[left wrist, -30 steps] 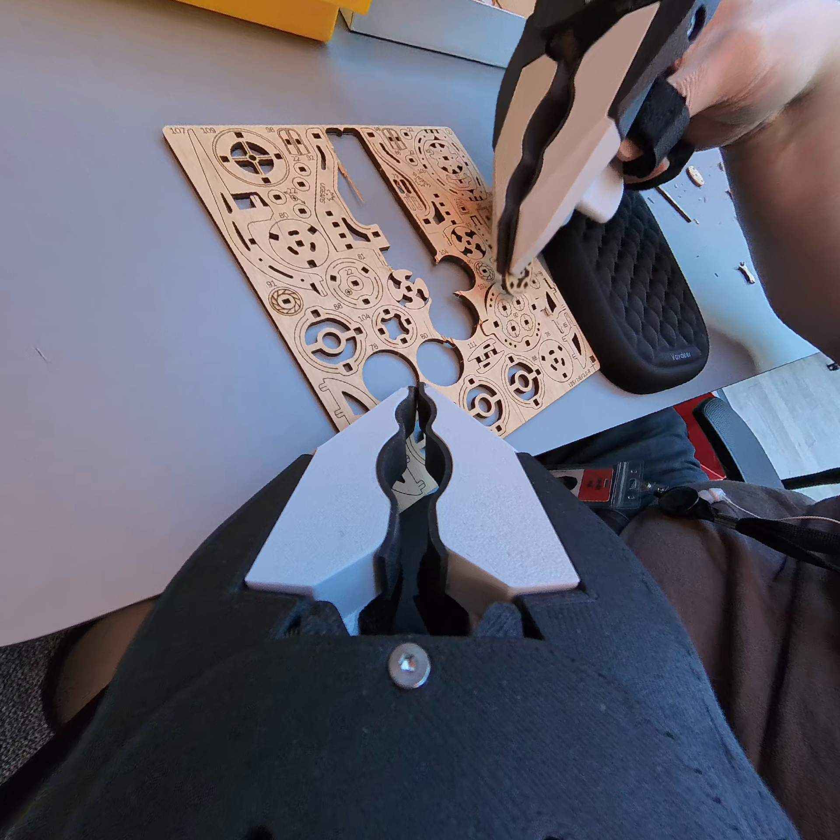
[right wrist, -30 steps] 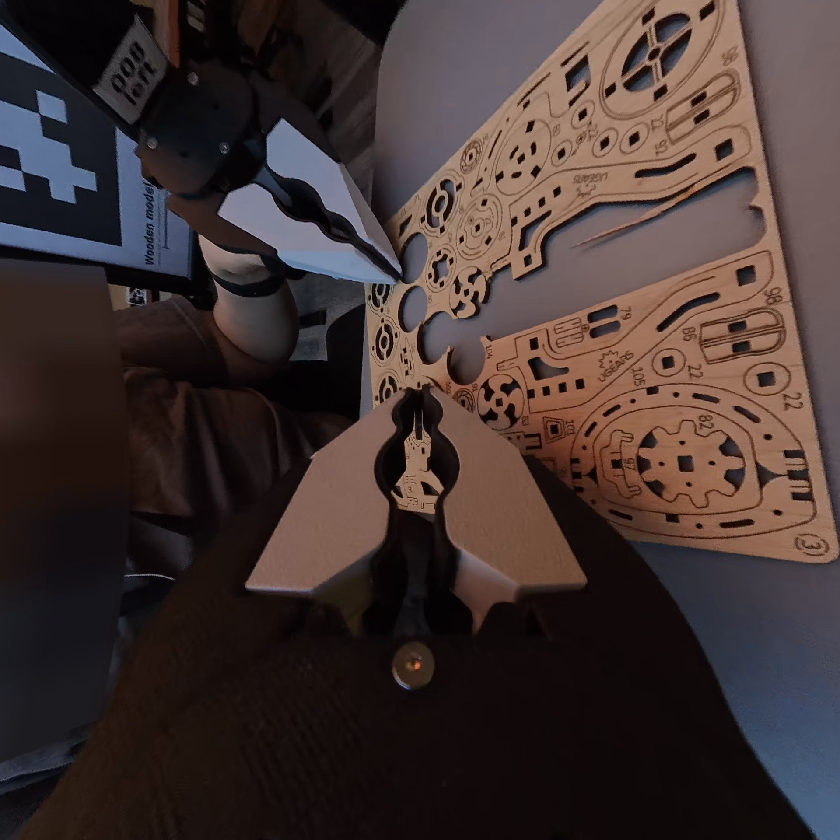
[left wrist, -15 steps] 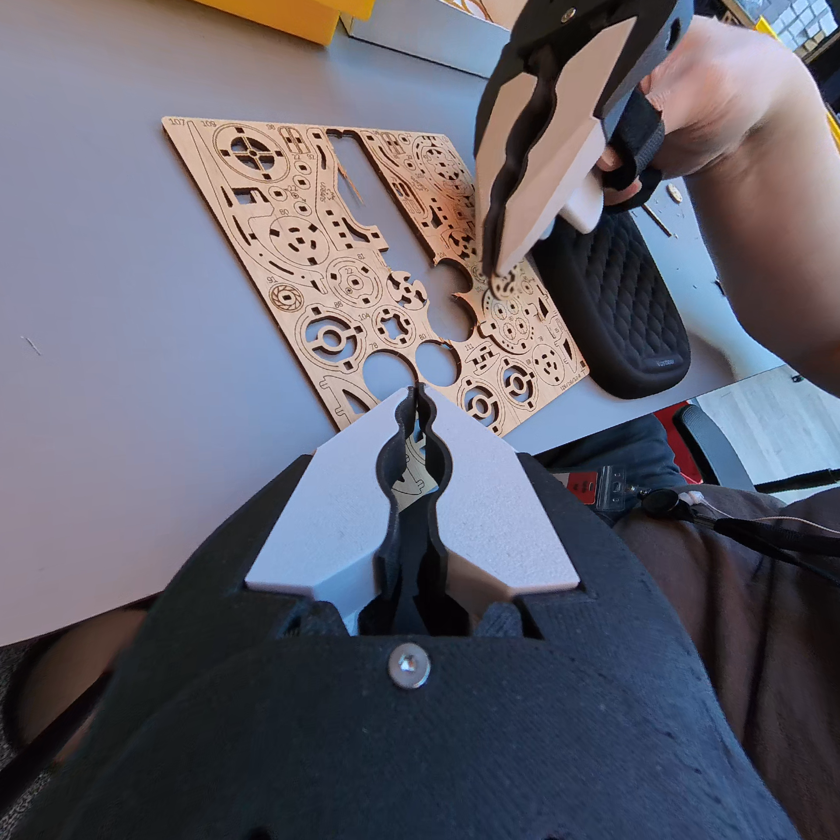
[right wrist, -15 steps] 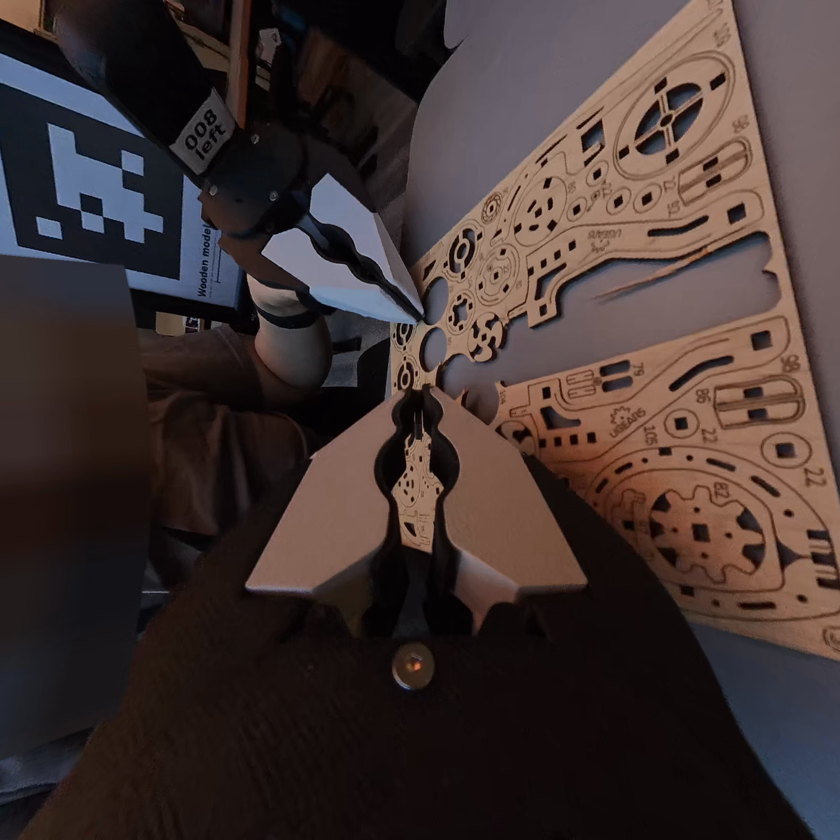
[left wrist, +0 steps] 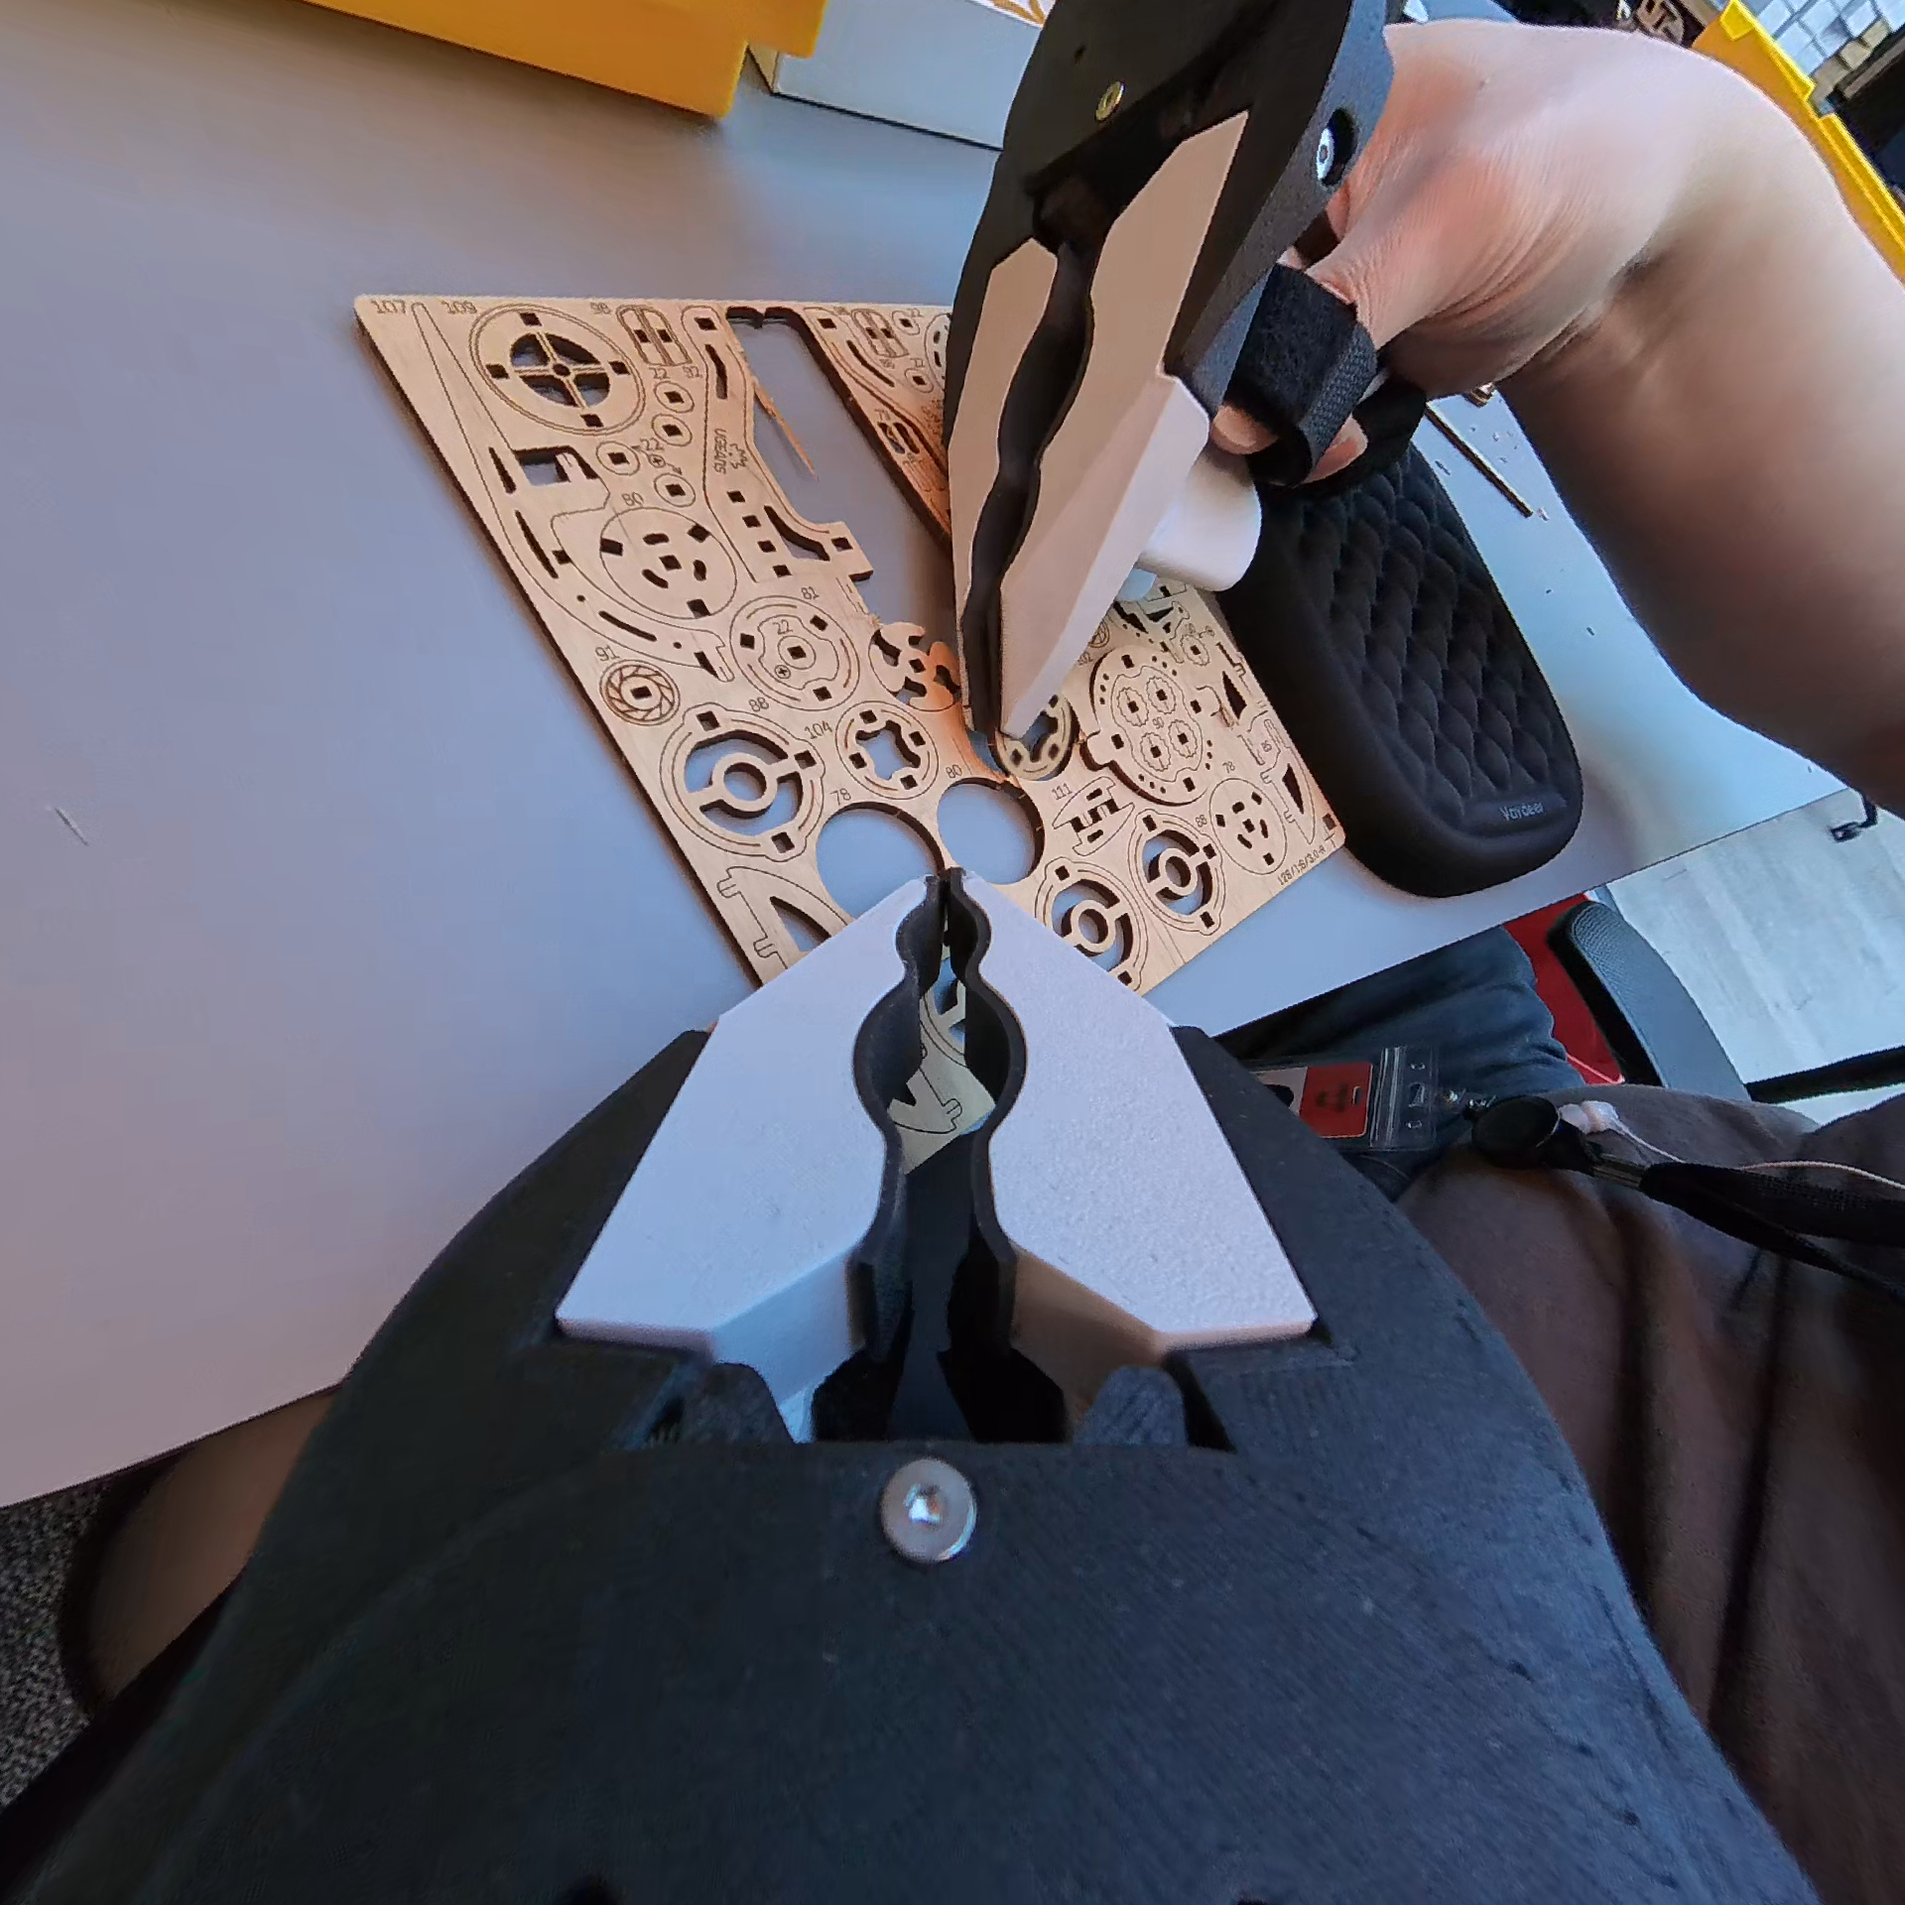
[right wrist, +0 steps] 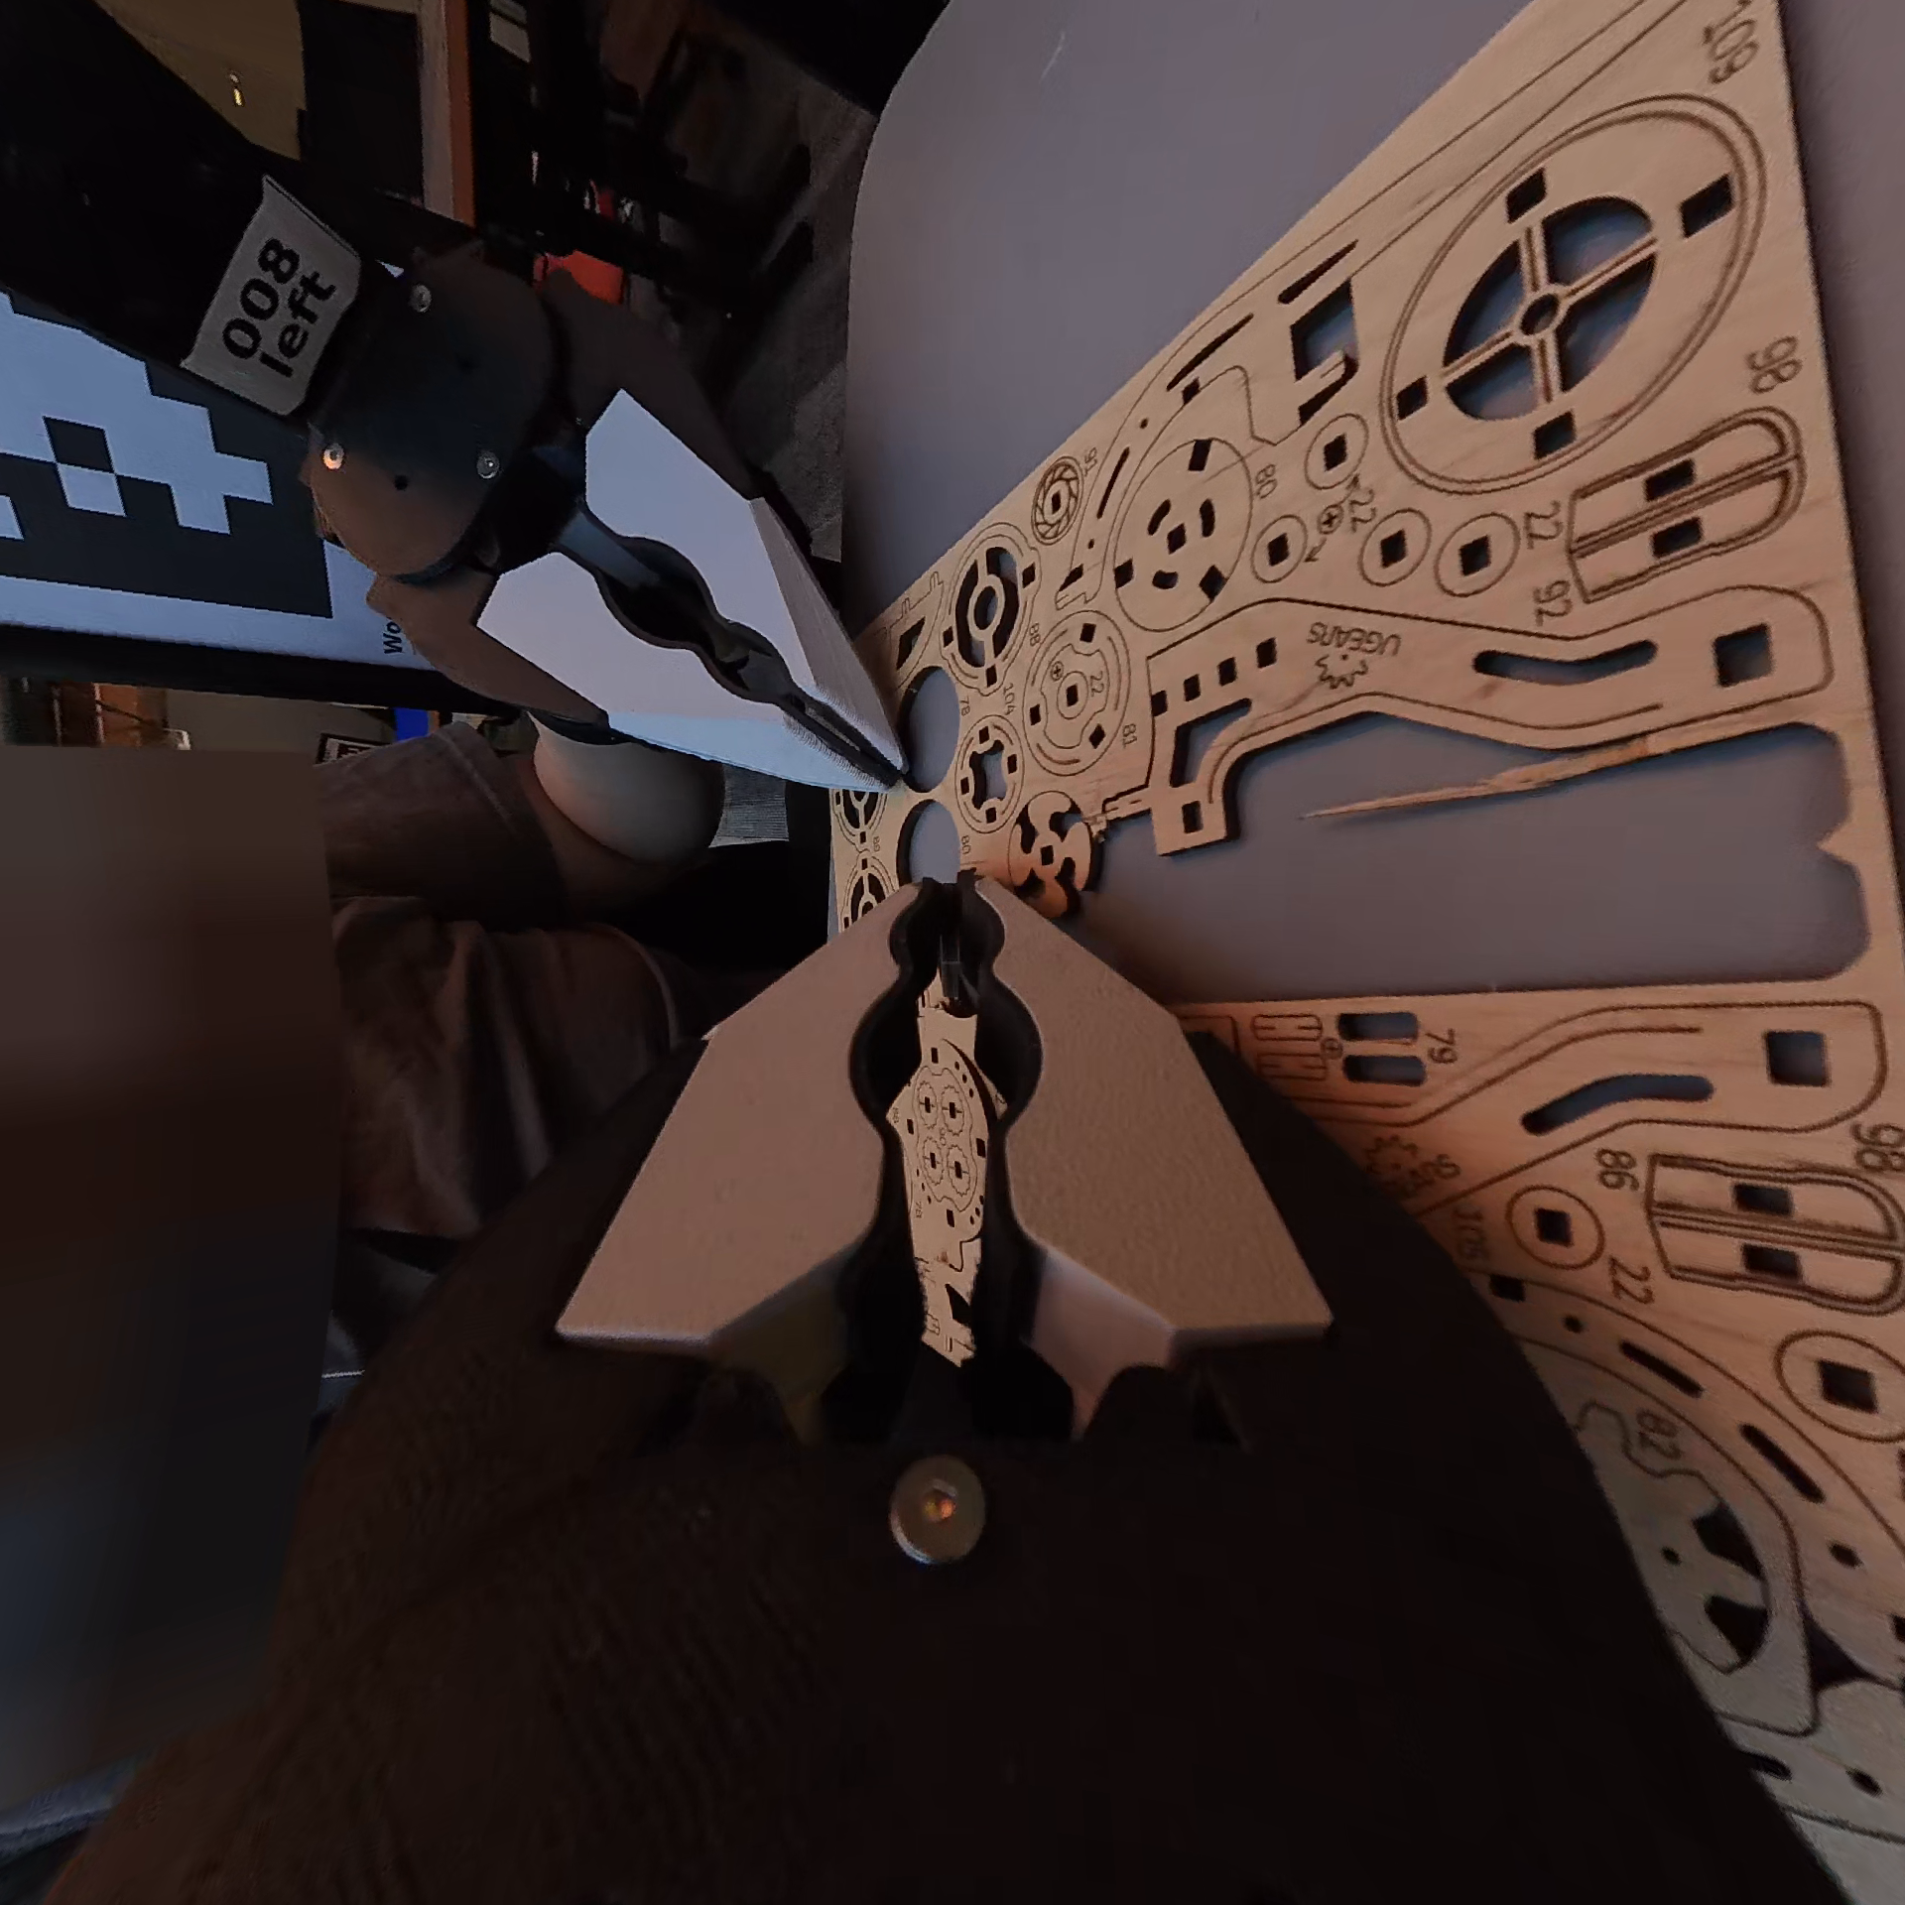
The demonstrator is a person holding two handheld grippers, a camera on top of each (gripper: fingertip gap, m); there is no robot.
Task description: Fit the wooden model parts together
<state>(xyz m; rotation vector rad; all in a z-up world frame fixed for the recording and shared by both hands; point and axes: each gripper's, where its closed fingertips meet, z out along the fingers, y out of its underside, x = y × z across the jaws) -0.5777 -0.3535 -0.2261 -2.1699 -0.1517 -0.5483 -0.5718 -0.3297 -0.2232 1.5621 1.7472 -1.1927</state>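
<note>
Looking across the grey table (left wrist: 258,722), only the left wrist view showed the black wrist rest (left wrist: 1423,680). Right gripper (left wrist: 998,722) — tips clamped on a small round wooden part (left wrist: 1041,747) — stood above the wooden parts sheet (left wrist: 660,577); left gripper (left wrist: 948,889) was closed, empty, at the sheet's near edge.

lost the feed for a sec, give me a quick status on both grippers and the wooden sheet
Left gripper shut, at sheet's near edge. Right gripper shut, tips down on a round part. Wooden sheet flat on table. Nothing in the way.

wooden sheet (left wrist: 660,577): pale tan, dark laser-cut outlines | table (left wrist: 227,639): grey | wrist rest (left wrist: 1412,701): black, quilted diamonds | bin (left wrist: 577,31), upper left: yellow | gripper fingers (left wrist: 1124,1165): light grey
</note>
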